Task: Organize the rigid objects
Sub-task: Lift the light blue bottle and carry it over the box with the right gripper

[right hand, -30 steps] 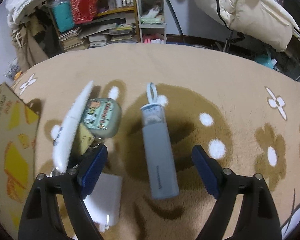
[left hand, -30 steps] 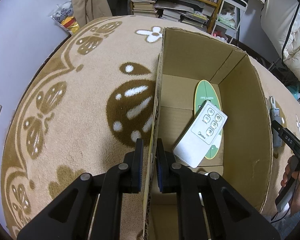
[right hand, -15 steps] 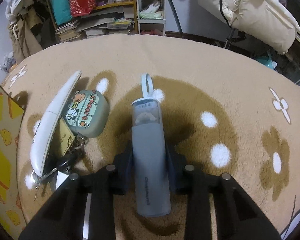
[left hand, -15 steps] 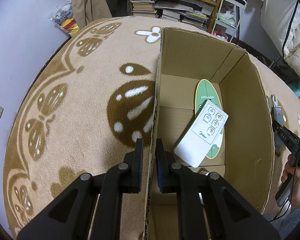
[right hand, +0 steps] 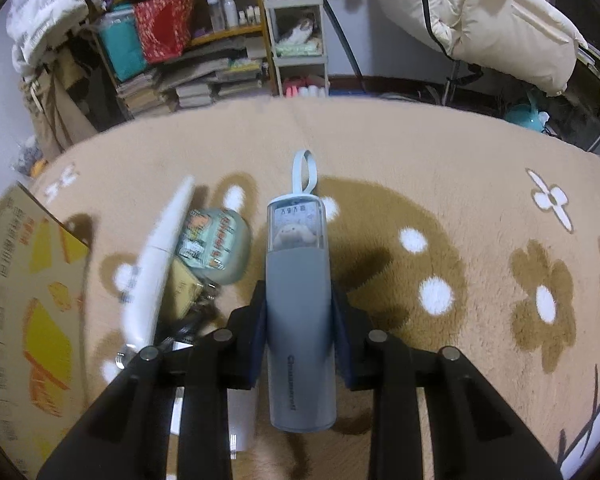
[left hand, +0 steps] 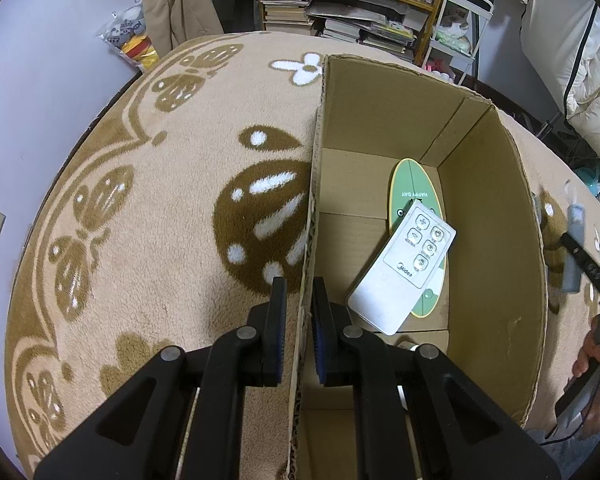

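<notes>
Right tongs (right hand: 300, 312) clamped on grey case (right hand: 300, 320), pads pressed to both long sides, case pointing away with pale loop at far end, window with small plush figure behind it. Case over the carpet (right hand: 420, 160); contact with carpet not readable. Left tongs (left hand: 299, 312) clenched on near left wall of cardboard box (left hand: 496, 240), one pad outside, one inside.

Right wrist view only: white remote (right hand: 156, 264) lying lengthwise just left of case, green pouch (right hand: 216, 244) touching it, tan tag and keys (right hand: 192, 304) below pouch, white flat item partly hidden under left finger. Printed outside of box at far left edge.

Left wrist view only: box interior, holding white fan remote (left hand: 404, 272) lying tilted across green oval card (left hand: 416, 200), both toward right wall. Left half of box floor bare. Hand (left hand: 596, 356) on the right tongs' grip at right frame edge, case blurred there beyond box wall.

Carpet right of case open, flower pattern only. Shelves and clutter past far carpet edge.
</notes>
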`<state>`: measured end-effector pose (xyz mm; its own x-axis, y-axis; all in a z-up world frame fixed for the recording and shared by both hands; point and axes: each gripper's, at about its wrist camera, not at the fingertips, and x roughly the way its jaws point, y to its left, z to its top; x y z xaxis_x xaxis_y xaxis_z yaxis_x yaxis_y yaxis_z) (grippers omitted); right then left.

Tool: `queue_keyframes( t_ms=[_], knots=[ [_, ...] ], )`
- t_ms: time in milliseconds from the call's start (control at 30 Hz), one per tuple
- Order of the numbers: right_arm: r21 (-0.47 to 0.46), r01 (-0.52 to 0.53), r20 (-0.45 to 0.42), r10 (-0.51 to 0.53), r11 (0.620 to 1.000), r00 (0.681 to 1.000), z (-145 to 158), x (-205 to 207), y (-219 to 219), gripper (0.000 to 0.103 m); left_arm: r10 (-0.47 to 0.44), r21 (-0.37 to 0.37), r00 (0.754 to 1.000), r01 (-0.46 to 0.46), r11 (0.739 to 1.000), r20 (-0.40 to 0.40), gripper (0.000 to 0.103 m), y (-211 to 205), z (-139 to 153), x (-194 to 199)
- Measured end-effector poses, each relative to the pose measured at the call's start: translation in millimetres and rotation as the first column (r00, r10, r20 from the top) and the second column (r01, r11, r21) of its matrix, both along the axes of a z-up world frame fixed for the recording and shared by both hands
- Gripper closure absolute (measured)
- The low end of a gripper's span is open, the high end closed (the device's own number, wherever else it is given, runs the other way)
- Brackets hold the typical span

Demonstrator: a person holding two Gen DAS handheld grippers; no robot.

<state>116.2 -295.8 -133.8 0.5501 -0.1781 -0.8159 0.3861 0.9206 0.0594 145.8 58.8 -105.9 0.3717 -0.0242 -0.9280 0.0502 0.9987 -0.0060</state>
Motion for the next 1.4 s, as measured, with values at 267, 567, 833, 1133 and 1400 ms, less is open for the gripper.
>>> queue_keyframes(
  t_ms=[267,567,833,1133,1400],
  knots=[
    [0.010,-0.068,0.134,0.066,0.998,0.989,54.1,-3.2,35.6,0.072,0.000,0.001,1.000,0.000,1.000,0.001,0.091,0.0,-0.1,-0.3],
    [-0.013,-0.231,0.171,0.230,0.973,0.958,80.7,5.0,104.9,0.072,-0.001,0.002,1.000,0.001,1.000,0.001,0.091,0.1,0.3,-0.3],
    [-0.009,-0.362,0.168,0.358,0.932,0.918,84.6,5.1,160.6,0.072,0.005,-0.003,1.000,-0.005,1.000,0.000,0.091,-0.7,0.4,-0.3],
    [0.034,-0.442,0.137,0.434,0.896,0.891,70.5,2.2,196.6,0.072,0.004,-0.005,1.000,-0.004,1.000,0.001,0.091,-1.4,0.7,-1.2],
    [0.048,-0.460,0.094,0.455,0.886,0.886,50.8,1.7,202.3,0.072,0.004,-0.007,1.000,-0.004,1.000,0.000,0.091,-1.2,1.4,-1.2]
  ],
)
